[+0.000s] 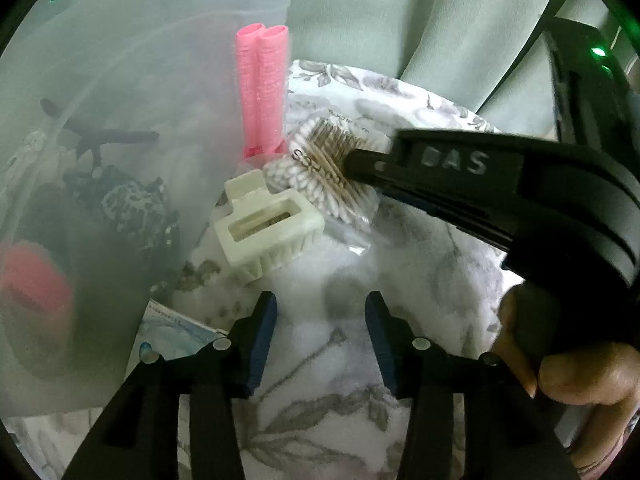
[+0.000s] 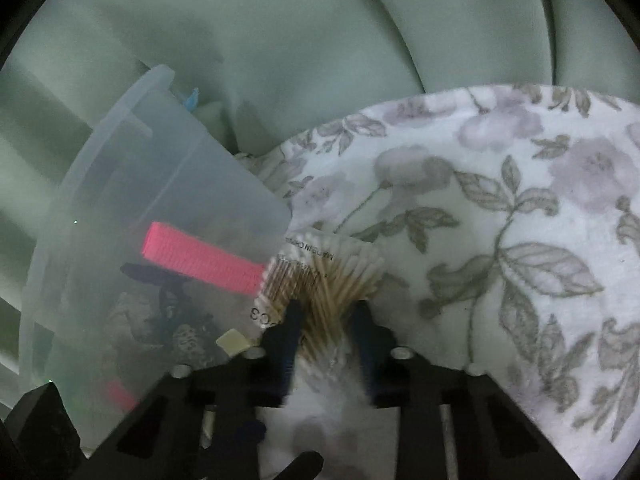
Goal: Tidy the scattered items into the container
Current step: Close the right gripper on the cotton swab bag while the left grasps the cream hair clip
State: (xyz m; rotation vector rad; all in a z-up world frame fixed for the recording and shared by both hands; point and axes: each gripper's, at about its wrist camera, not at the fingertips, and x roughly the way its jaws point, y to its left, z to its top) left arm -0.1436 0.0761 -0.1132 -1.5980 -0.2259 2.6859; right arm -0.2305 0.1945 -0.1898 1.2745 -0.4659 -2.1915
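Pink hair rollers (image 1: 262, 88) are showing beside a frosted translucent container (image 2: 132, 184); the cream-white hair claw (image 1: 268, 226), white-tipped, tan-stemmed cotton swabs (image 2: 328, 276), grey-and-mauve floral blanket (image 2: 500, 208) and seemingly pale-green curtain (image 2: 280, 52) are appearing around them.

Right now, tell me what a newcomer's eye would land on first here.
The bright pink hair rollers stand out, against the translucent container on the left. Next comes the right gripper, its fingers straddling a clear packet of cotton swabs on the floral blanket. A white hair claw clip lies beside the packet.
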